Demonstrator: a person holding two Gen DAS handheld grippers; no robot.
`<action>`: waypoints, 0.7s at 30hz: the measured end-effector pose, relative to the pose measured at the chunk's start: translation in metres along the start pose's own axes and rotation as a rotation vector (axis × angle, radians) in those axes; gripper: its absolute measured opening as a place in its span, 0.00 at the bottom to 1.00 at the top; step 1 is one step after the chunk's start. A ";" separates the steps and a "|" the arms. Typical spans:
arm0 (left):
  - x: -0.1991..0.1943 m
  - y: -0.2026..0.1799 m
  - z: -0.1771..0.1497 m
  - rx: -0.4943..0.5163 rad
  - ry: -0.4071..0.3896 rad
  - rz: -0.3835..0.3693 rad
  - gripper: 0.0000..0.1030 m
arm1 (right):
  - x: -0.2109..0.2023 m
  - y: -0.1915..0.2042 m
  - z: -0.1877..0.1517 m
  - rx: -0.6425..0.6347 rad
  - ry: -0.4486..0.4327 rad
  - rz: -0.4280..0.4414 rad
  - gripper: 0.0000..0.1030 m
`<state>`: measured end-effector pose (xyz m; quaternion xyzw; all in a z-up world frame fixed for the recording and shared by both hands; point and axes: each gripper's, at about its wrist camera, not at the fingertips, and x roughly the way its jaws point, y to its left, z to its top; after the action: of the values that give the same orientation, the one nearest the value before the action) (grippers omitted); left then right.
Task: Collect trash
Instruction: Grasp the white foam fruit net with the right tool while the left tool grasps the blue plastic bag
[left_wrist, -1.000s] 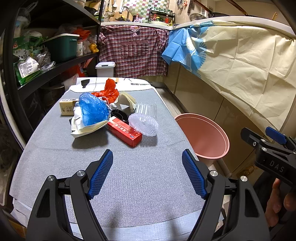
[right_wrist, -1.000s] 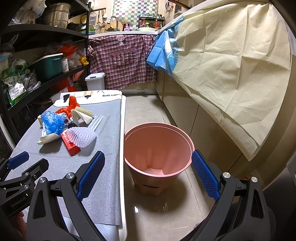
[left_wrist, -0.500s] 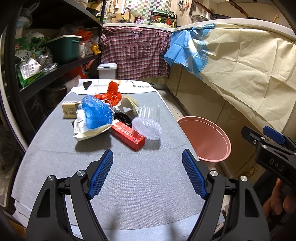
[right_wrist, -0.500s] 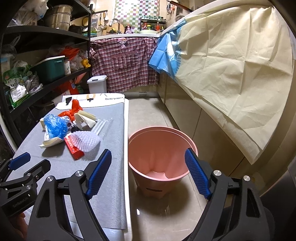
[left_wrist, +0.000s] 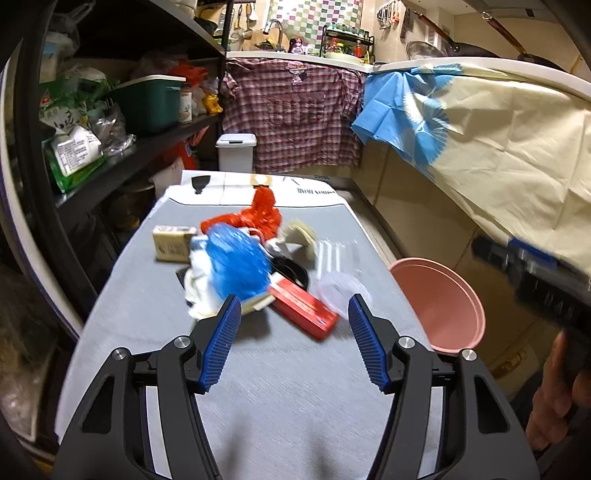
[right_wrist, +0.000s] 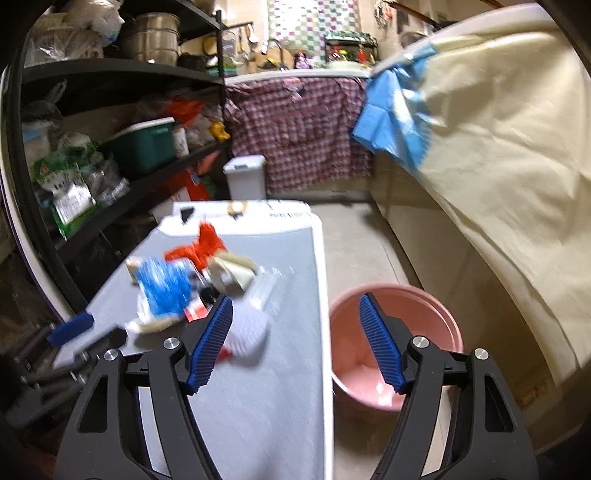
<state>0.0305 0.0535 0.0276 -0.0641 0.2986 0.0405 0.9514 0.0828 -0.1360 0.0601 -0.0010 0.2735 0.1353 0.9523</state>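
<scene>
A pile of trash lies on the grey table (left_wrist: 280, 406): a blue plastic bag (left_wrist: 236, 262), a red box (left_wrist: 304, 312), a red bag (left_wrist: 258, 214), a small tan carton (left_wrist: 171, 243), clear plastic packaging (left_wrist: 334, 280). My left gripper (left_wrist: 293, 332) is open and empty, just short of the red box. My right gripper (right_wrist: 295, 332) is open and empty over the table's right edge, between the white netted packaging (right_wrist: 247, 332) and the pink bin (right_wrist: 424, 325). The bin (left_wrist: 443, 295) stands on the floor right of the table.
A black shelf rack (left_wrist: 110, 122) full of goods runs along the left. A white lidded bin (left_wrist: 236, 151) and a hanging plaid shirt (left_wrist: 291, 110) are at the back. A cream cloth (right_wrist: 498, 166) covers the counter on the right.
Both grippers have moved forward and narrowed somewhat. The left is closer to the pile. The right has swung left from over the bin toward the table edge.
</scene>
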 end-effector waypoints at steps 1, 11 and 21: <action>0.004 0.003 0.006 0.010 0.003 0.003 0.54 | 0.002 0.003 0.006 0.002 -0.012 0.007 0.68; 0.050 0.037 0.041 0.049 -0.081 0.052 0.54 | 0.071 0.022 0.006 0.099 0.059 0.152 0.57; 0.106 0.061 0.037 -0.021 -0.006 0.062 0.54 | 0.150 0.013 -0.044 0.234 0.302 0.224 0.58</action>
<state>0.1310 0.1234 -0.0092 -0.0645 0.2971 0.0735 0.9498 0.1786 -0.0882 -0.0549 0.1194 0.4254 0.2058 0.8732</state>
